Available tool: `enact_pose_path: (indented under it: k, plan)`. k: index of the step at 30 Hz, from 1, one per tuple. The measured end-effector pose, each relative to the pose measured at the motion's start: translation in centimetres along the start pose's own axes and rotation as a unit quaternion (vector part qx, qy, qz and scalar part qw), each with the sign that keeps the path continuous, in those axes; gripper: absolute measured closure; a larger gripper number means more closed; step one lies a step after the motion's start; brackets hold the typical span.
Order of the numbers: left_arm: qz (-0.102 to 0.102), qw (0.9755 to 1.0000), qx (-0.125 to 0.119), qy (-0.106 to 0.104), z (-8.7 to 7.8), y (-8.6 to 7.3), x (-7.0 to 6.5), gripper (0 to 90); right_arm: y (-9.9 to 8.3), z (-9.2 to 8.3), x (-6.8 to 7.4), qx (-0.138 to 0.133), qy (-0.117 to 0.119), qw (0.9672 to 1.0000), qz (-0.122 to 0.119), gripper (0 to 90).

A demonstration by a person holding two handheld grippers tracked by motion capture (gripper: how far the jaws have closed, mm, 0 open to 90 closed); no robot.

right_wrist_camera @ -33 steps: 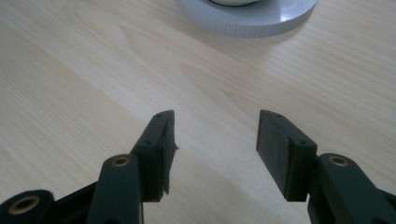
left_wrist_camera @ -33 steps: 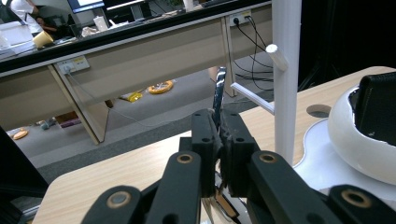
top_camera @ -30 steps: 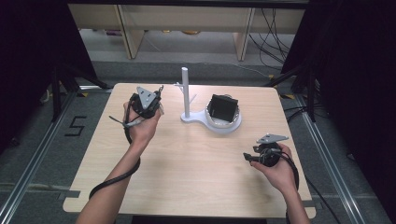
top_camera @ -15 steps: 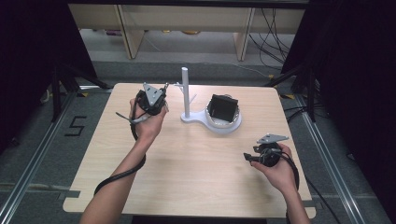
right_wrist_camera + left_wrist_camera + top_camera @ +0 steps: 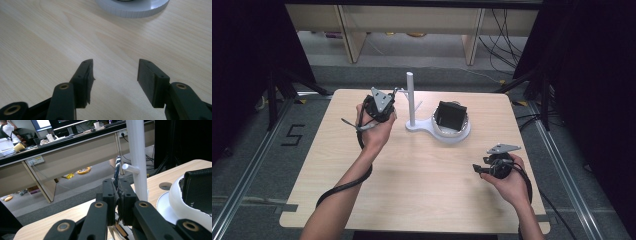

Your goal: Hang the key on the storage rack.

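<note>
My left gripper [image 5: 395, 93] [image 5: 117, 188] is held up over the table's far left part, just left of the white stand's post [image 5: 410, 97] [image 5: 136, 157]. It is shut on a thin dark band [image 5: 117, 167] with pale streaks, which sticks up between the jaws close to the post's short side peg [image 5: 130, 168]. The stand's round white dish [image 5: 458, 136] [image 5: 175, 202] carries a black box [image 5: 450, 115] [image 5: 197, 187]. Near the right front of the table my right gripper [image 5: 477, 170] [image 5: 115, 75] hovers open over bare wood, with nothing between its jaws.
The light wooden table [image 5: 422, 190] has a small round hole [image 5: 165, 185] near the stand. A black cable [image 5: 344, 185] trails from the left gripper along the forearm. Dark floor and metal rails surround the table; a bench with shelving runs behind it.
The left gripper has edged to the right, closer to the stand's post, still shut on the band. The right gripper has stayed where it was.
</note>
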State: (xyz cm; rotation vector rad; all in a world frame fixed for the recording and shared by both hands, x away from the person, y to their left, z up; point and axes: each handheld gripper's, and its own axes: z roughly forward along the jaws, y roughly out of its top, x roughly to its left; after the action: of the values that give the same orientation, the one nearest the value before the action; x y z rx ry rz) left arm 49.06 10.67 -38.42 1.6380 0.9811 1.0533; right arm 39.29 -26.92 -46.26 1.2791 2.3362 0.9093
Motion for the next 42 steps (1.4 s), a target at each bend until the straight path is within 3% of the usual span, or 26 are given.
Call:
enact_pose_path:
  k: [1, 2, 10, 17, 30, 35, 42]
  plan:
    - [-0.002, 1.0000, -0.001, -0.002, 0.0, 0.0, -0.1, 84.8, -0.1, 0.1, -0.1, -0.003, -0.002, 1.0000, -0.009, 47.7]
    - [-0.001, 1.0000, 0.000, -0.002, 0.0, 0.0, -0.2, 84.8, 0.0, 0.0, 0.0, 0.000, 0.000, 1.0000, 0.000, 47.7]
    - [0.011, 0.9999, 0.002, 0.001, 0.1, -0.1, -0.5, 84.8, 0.0, 0.0, 0.0, 0.000, 0.000, 1.0000, 0.004, 47.7]
    - [0.030, 0.9995, 0.002, 0.003, 0.2, -0.1, -1.1, 84.7, -0.1, 0.2, -0.1, -0.001, 0.000, 1.0000, -0.004, 47.6]
    - [0.042, 0.9991, 0.001, 0.000, 0.1, 0.0, -1.2, 84.4, -0.1, 0.3, -0.3, 0.001, 0.002, 0.9999, -0.014, 47.4]
    - [0.053, 0.9986, 0.002, 0.000, 0.0, 0.1, -1.3, 84.2, -0.1, 0.2, -0.1, 0.007, 0.004, 1.0000, 0.001, 47.3]
    - [0.061, 0.9981, 0.001, -0.003, 0.0, 0.1, -1.4, 83.6, -0.1, 0.3, -0.1, 0.007, 0.004, 1.0000, 0.001, 47.3]
